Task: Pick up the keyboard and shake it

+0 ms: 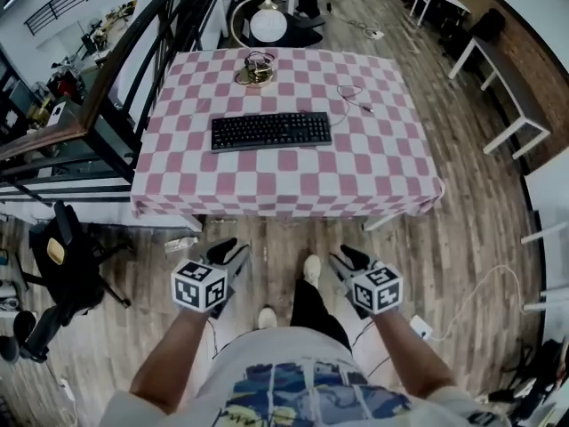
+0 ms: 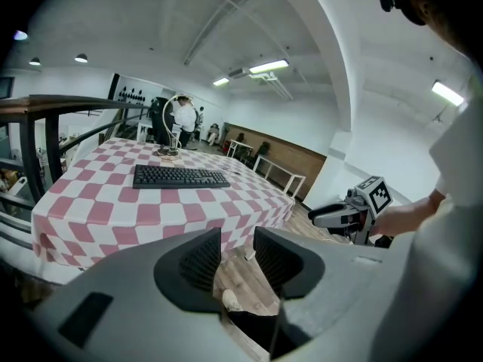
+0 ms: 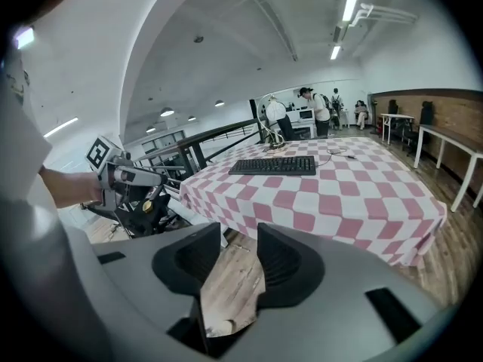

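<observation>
Bench (image 1: 293, 181) checkered, well ahead of both jaws. Keyboard (image 1: 271, 132) flat on it, near its middle, nothing touching. Left gripper (image 1: 231, 252) and right gripper (image 1: 347, 258) held low, jaws parted, empty. Fits approach or retreat alike; any lift wants both short ends gripped evenly.

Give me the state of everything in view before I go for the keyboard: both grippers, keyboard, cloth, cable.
checked tablecloth: spread flat, hanging over the edges.
keyboard: lying flat on the tablecloth, untouched.
left gripper: open, empty, short of the tablecloth.
right gripper: open, empty, short of the tablecloth.
cable: loose on the tablecloth, beyond the keyboard's right end.
</observation>
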Action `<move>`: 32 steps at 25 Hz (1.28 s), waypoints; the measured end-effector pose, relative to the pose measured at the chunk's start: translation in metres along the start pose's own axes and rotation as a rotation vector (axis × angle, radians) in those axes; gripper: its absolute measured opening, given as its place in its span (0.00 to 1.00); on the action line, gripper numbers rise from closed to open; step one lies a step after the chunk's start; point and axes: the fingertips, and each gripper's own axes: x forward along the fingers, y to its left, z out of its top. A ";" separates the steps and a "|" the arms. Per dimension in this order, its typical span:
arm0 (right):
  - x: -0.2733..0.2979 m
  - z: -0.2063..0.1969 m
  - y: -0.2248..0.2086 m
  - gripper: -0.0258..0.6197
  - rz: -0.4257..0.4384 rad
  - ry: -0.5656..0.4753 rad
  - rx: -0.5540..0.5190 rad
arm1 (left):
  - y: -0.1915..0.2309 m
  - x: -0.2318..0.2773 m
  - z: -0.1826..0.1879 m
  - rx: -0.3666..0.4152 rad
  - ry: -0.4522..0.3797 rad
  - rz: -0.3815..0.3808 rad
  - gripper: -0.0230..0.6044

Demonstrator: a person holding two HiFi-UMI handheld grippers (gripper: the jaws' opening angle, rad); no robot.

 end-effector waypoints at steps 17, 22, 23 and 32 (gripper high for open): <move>0.181 0.141 -0.225 0.33 0.162 0.120 -0.050 | 0.139 0.165 0.110 -0.188 0.003 0.248 0.31; 0.233 0.166 -0.259 0.34 0.134 0.163 -0.044 | 0.209 0.178 0.123 -0.214 0.041 0.295 0.33; 0.245 0.171 -0.265 0.34 0.125 0.169 -0.039 | 0.225 0.181 0.128 -0.219 0.046 0.295 0.34; 0.331 0.185 -0.310 0.43 0.057 0.271 0.131 | 0.352 0.221 0.137 -0.291 0.185 0.240 0.44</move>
